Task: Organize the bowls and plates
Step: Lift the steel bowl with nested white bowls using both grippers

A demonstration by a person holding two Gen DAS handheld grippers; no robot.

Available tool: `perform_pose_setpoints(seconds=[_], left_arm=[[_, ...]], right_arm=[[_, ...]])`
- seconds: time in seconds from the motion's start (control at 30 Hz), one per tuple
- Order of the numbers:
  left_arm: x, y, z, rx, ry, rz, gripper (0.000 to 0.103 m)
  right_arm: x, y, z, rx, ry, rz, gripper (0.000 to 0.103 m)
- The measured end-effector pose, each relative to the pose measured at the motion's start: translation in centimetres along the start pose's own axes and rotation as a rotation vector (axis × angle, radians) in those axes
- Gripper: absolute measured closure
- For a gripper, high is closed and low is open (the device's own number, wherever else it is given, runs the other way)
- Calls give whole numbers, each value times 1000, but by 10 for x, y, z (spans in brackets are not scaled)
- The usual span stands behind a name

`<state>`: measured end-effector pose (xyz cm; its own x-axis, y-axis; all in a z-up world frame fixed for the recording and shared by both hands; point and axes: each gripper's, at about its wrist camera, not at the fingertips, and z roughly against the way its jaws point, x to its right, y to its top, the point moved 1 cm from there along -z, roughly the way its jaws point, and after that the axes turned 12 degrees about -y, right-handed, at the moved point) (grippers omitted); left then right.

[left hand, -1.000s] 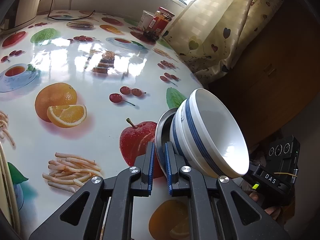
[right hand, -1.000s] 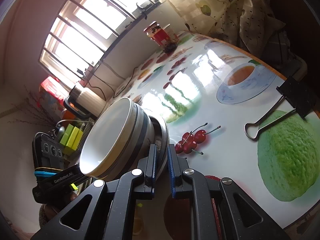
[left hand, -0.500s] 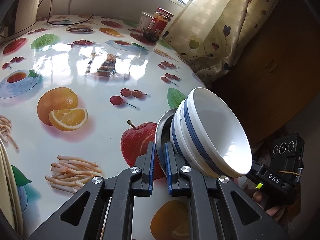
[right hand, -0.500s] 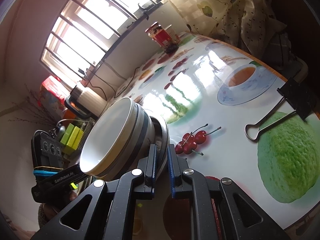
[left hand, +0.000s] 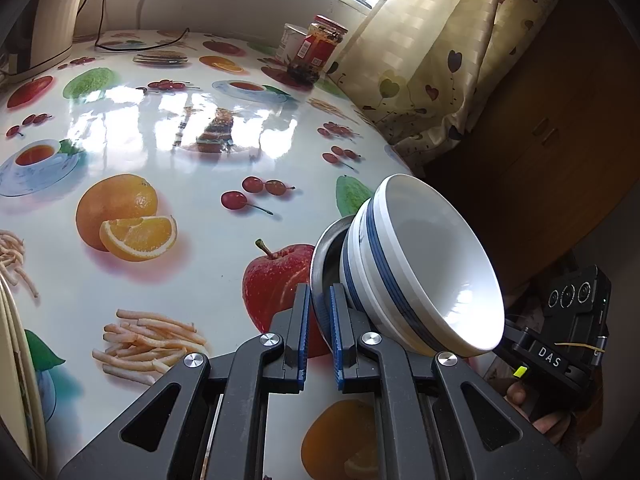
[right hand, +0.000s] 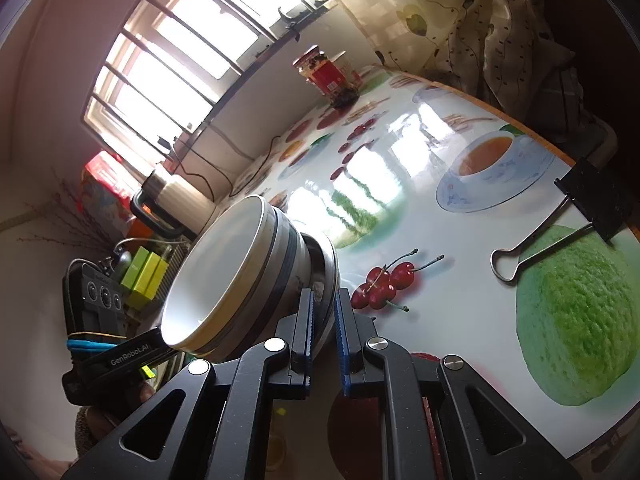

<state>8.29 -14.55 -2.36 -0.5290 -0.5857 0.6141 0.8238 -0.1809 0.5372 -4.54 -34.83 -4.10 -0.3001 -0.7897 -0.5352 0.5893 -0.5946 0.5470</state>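
A stack of white bowls with blue bands (left hand: 424, 268) sits on a metal plate (left hand: 324, 252), held tilted on its side above the fruit-print table (left hand: 192, 184). My left gripper (left hand: 318, 312) is shut on the metal plate's rim. My right gripper (right hand: 324, 320) is shut on the opposite rim of the same plate (right hand: 330, 264), with the bowls (right hand: 236, 280) to its left. Each gripper's body shows in the other's view, past the bowls.
A red-labelled jar (left hand: 320, 46) and a tin stand at the table's far edge by the curtain (left hand: 420, 60). A kettle (left hand: 52, 20) with a cord is at far left. A black binder clip (right hand: 576, 208) grips the table's edge. Plate rims (left hand: 16, 360) show at lower left.
The held stack has stayed in both grippers. The views have shifted only slightly, the table sliding a little down in the left view.
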Motion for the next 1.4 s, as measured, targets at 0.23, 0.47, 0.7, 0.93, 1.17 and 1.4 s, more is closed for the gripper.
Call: perform_pose_setpoints(seconds=[0.23,0.47,0.7,0.93,1.17,1.4], left_arm=[[0,0,-1,0,2,1,95],[0,0,1,-1,4,0,95],[1,3,1,2,7,-5,95],[3,4,11,21,12,-9,95],[3,7,24,40,19,-9,95],[4,4,31,46,23,-3,95]], right_arm=[[0,0,0,-1,0,0,92],[0,0,0,0,1,-1,92],[-3,3,2,6,5,0,92],[-7,6,4,7,13,9,92],[-21,11,5,16,24,32,92],[-28,9,3,13,29,38,92]])
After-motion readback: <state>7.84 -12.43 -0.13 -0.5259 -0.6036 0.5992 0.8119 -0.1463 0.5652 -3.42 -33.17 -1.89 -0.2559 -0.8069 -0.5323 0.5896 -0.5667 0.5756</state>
